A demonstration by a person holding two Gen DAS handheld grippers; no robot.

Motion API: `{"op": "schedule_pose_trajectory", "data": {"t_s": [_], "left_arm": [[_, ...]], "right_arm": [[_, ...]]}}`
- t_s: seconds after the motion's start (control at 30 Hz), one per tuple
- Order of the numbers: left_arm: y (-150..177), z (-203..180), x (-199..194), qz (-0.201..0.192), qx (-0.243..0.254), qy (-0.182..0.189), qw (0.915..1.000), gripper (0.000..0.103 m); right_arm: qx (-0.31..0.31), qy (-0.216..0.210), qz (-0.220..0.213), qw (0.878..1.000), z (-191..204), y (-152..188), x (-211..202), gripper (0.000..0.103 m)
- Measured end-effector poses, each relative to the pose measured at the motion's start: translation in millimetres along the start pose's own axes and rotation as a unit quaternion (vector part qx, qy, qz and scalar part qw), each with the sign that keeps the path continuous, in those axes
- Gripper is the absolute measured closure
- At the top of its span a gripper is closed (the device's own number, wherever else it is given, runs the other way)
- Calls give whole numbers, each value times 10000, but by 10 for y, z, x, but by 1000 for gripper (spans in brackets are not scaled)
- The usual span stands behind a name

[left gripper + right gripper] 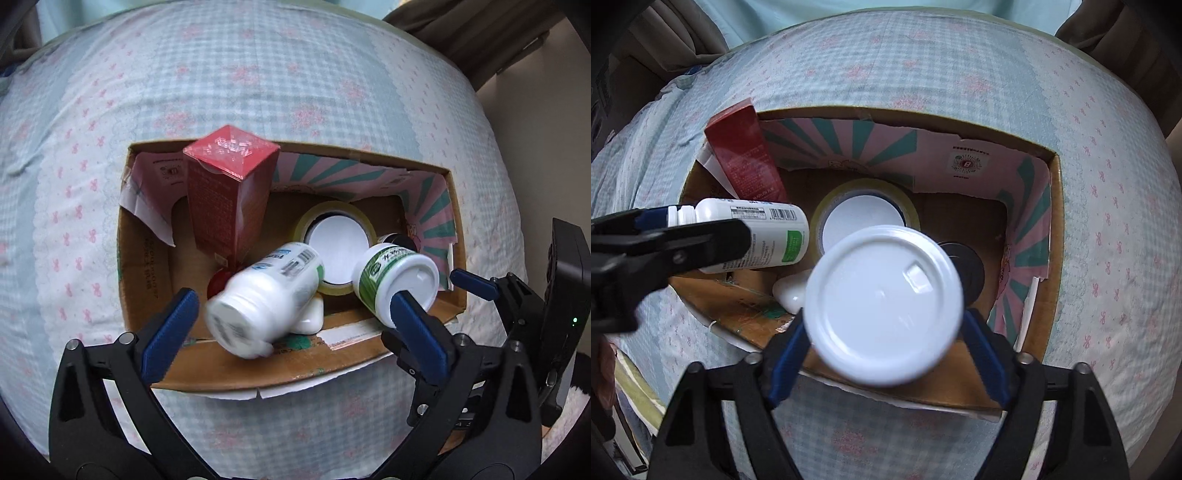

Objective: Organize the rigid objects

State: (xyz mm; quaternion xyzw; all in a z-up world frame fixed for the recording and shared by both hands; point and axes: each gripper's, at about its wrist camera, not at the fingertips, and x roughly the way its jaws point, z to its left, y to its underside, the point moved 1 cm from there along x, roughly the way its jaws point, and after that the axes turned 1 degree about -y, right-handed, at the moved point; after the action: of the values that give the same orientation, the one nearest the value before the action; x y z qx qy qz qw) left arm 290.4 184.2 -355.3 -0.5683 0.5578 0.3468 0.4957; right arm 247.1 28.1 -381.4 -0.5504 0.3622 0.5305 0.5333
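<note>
An open cardboard box (280, 373) (1054, 229) lies on a checked bedspread. In it a red carton (229, 192) (742, 158) stands at the left and a tape roll (338, 236) (864, 214) lies in the middle. A white pill bottle (266, 299) (753, 232), blurred, hangs over the box between the spread fingers of my left gripper (295, 325), touching neither. My right gripper (886, 354) holds a green-labelled white bottle (395, 280) by its sides, its white lid (882, 306) facing the camera.
A small white object (310, 317) (792, 290) and a dark round lid (964, 266) lie on the box floor. A red cap (218, 282) shows under the white bottle. Bedspread (258, 74) surrounds the box.
</note>
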Motion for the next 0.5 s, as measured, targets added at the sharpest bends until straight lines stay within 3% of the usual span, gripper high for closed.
{"op": "schedule_pose_trajectory", "data": {"t_s": [0.17, 0.5], "left_arm": [[135, 123, -60, 50, -88, -136, 9999, 0], [408, 212, -406, -204, -366, -217, 9989, 0]], "right_arm": [[126, 166, -218, 9995, -71, 73, -166, 0], [521, 58, -381, 9979, -149, 231, -449, 0]]}}
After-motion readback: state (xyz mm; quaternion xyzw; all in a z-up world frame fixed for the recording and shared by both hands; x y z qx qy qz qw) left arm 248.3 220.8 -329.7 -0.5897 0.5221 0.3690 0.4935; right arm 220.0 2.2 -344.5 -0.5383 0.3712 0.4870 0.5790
